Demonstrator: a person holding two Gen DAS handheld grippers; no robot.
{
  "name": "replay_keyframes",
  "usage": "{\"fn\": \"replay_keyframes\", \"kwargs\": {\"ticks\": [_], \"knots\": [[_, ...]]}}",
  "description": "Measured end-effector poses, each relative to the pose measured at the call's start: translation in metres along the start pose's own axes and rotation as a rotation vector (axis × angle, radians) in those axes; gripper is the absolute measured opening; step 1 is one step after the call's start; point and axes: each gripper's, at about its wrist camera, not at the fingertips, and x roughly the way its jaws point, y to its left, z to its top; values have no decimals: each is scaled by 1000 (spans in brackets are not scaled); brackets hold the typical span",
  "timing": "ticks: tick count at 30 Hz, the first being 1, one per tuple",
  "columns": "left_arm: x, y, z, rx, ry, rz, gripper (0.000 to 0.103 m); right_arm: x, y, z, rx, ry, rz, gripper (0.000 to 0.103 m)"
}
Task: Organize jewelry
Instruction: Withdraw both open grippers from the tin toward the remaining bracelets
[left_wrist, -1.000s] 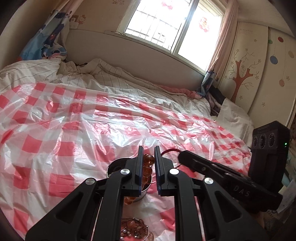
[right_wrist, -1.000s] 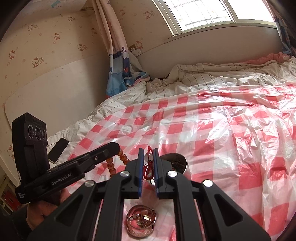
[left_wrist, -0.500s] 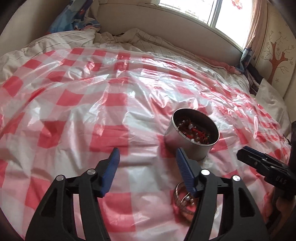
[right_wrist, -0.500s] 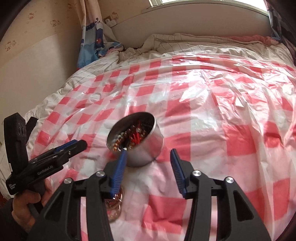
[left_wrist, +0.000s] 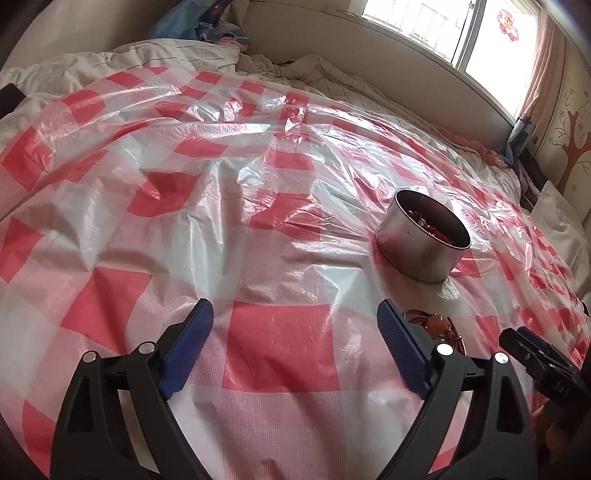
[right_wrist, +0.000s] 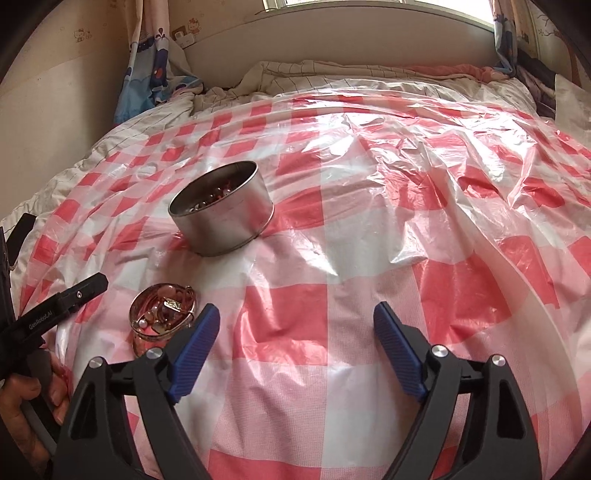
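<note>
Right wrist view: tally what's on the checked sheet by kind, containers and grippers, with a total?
Round metal tin with jewelry inside: 1
Small gold-toned dish of jewelry: 1
Open grippers, the left gripper and the right gripper: 2
Total: 4
</note>
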Motion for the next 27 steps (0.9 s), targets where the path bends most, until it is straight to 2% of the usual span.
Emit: {"fn": "replay_keyframes", "kwargs": {"ticks": [9, 19, 23, 27], "knots": [[-2, -3, -2, 9, -4, 2, 88, -2, 3, -1, -10, -5, 4, 90], [-1, -10, -3, 41, 1, 19, 89, 0, 3, -1, -12, 0, 1, 90], [-2, -18, -2, 88, 4, 22, 89, 0, 4, -1, -13, -6, -1, 90], [3, -40, 2, 205, 28, -18, 89, 0, 4, -1, -13, -8, -2, 90]]}}
